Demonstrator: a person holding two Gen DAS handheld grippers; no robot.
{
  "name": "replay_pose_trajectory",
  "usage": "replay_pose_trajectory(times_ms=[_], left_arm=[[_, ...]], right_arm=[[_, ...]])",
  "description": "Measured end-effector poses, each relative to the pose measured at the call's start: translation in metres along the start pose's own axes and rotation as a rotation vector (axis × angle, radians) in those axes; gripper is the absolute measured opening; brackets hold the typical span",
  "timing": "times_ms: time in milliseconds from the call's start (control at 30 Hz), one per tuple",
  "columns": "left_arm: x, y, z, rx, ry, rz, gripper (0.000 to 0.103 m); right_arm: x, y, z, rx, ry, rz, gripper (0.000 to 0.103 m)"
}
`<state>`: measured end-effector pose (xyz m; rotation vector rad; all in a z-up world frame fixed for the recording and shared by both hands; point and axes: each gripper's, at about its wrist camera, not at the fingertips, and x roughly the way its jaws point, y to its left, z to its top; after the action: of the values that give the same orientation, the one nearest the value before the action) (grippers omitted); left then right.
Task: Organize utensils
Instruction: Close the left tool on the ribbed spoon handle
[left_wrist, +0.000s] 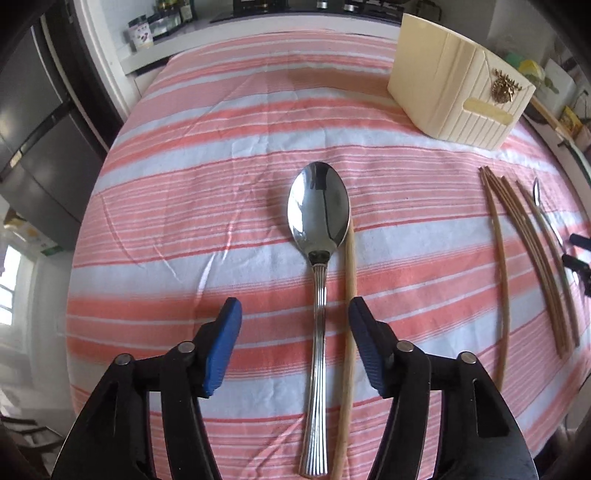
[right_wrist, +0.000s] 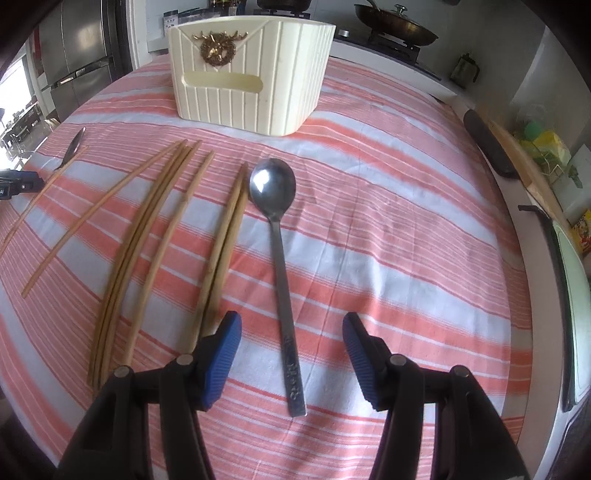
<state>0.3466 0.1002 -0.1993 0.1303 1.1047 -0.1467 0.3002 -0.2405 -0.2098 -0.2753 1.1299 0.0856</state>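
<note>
In the left wrist view a shiny ribbed-handled spoon (left_wrist: 318, 258) lies on the striped cloth, a single wooden chopstick (left_wrist: 347, 332) along its right side. My left gripper (left_wrist: 294, 310) is open, its blue pads astride both handles without touching them. In the right wrist view a plain steel spoon (right_wrist: 282, 266) lies bowl-up between the pads of my open right gripper (right_wrist: 291, 325). Several wooden chopsticks (right_wrist: 155, 236) lie to its left; they are the chopsticks (left_wrist: 532, 258) at the right of the left view. A cream ribbed holder (right_wrist: 251, 74), also holder (left_wrist: 454, 81), stands at the back.
The table wears a pink and white striped cloth (left_wrist: 207, 206). A dark fridge (left_wrist: 40, 122) stands at the left. A stove with a lidded pan (right_wrist: 395, 22) is behind the table. A dark narrow object (right_wrist: 487, 144) and a board lie past the right table edge.
</note>
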Motion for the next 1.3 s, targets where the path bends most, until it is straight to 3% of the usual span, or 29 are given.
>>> replay_pose_trajectory(times_ms=[100, 267, 400, 667, 933, 1000, 1067, 1300], left_arm=[[0.003, 0.002, 0.003, 0.031, -0.021, 0.011, 0.077], [0.018, 0.007, 0.015, 0.016, -0.030, -0.053, 0.078], [0.021, -0.007, 0.020, 0.087, -0.079, -0.006, 0.084], [0.036, 0.007, 0.042, 0.025, -0.070, -0.028, 0.084], [0.037, 0.009, 0.044, 0.019, -0.084, -0.013, 0.080], [0.033, 0.008, 0.042, 0.021, -0.088, 0.000, 0.070], [0.029, 0.011, 0.038, 0.011, -0.095, 0.003, 0.068], [0.024, 0.029, 0.037, -0.104, -0.116, -0.095, 0.068]], right_arm=[[0.004, 0.000, 0.008, -0.009, -0.016, 0.002, 0.058], [0.014, 0.000, 0.026, -0.011, -0.041, 0.020, 0.058], [0.022, 0.000, 0.039, -0.013, -0.065, 0.066, 0.058], [0.035, 0.000, 0.060, 0.011, -0.115, 0.106, 0.058], [0.041, 0.006, 0.075, -0.013, -0.132, 0.057, 0.058], [0.041, 0.006, 0.074, -0.013, -0.133, 0.051, 0.058], [0.038, 0.010, 0.071, -0.015, -0.134, 0.046, 0.058], [0.035, 0.010, 0.063, -0.001, -0.139, 0.069, 0.058]])
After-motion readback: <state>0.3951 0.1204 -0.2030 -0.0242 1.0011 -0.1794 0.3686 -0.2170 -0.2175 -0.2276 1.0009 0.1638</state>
